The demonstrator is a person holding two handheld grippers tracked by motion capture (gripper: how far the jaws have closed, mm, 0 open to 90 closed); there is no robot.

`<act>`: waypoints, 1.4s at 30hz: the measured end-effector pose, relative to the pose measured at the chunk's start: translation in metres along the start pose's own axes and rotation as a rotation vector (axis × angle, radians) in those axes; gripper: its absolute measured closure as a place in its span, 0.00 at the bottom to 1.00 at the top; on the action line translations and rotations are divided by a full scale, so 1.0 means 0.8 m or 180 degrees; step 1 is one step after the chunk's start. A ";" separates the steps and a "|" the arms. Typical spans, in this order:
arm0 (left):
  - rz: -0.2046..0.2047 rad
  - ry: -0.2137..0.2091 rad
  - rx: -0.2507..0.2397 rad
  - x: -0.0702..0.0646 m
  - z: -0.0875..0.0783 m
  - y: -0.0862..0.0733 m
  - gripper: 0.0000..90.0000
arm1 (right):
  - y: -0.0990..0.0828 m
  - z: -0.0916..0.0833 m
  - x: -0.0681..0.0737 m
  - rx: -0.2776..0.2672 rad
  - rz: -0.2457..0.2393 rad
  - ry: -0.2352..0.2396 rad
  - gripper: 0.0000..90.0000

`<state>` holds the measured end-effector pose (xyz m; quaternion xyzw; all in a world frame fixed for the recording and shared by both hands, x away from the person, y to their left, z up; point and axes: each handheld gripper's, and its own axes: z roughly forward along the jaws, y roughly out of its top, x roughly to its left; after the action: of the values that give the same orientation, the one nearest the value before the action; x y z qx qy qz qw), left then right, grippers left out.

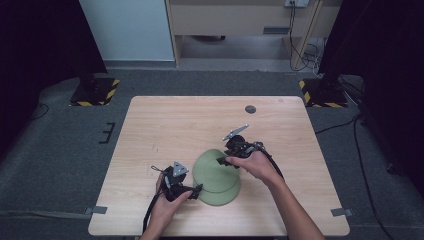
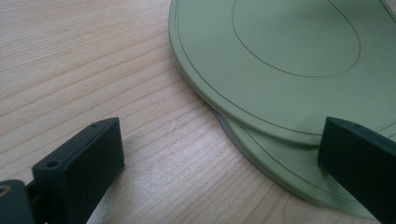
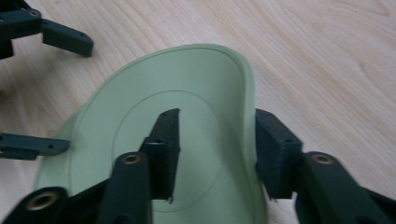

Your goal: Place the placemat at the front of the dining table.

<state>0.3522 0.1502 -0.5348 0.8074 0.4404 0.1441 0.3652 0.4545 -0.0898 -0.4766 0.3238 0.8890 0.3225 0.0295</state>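
The right gripper (image 3: 217, 154) has its jaws straddling the rim of the top pale green round plastic plate (image 1: 214, 167), one jaw inside and one outside, tipping it up off the 2nd green plate (image 1: 222, 196) stacked under it. The left gripper (image 1: 196, 190) sits spread wide beside the stack on the light wooden table (image 1: 165, 125).
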 end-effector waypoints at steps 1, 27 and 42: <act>-0.0001 0.0000 -0.0001 0.000 0.000 0.000 0.00 | 0.000 -0.001 -0.001 -0.0010 -0.0001 -0.0005 0.68; -0.0052 0.0077 -0.0070 0.009 -0.008 0.000 0.03 | 0.014 -0.041 0.004 -0.0176 -0.0066 -0.0216 0.95; -0.0341 0.0432 -0.0152 0.054 -0.028 -0.004 0.04 | 0.028 -0.067 0.000 -0.0290 0.0000 -0.0251 0.95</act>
<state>0.3627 0.1972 -0.5258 0.7622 0.5031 0.1892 0.3608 0.4532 -0.1066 -0.4212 0.3346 0.8715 0.3496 0.0792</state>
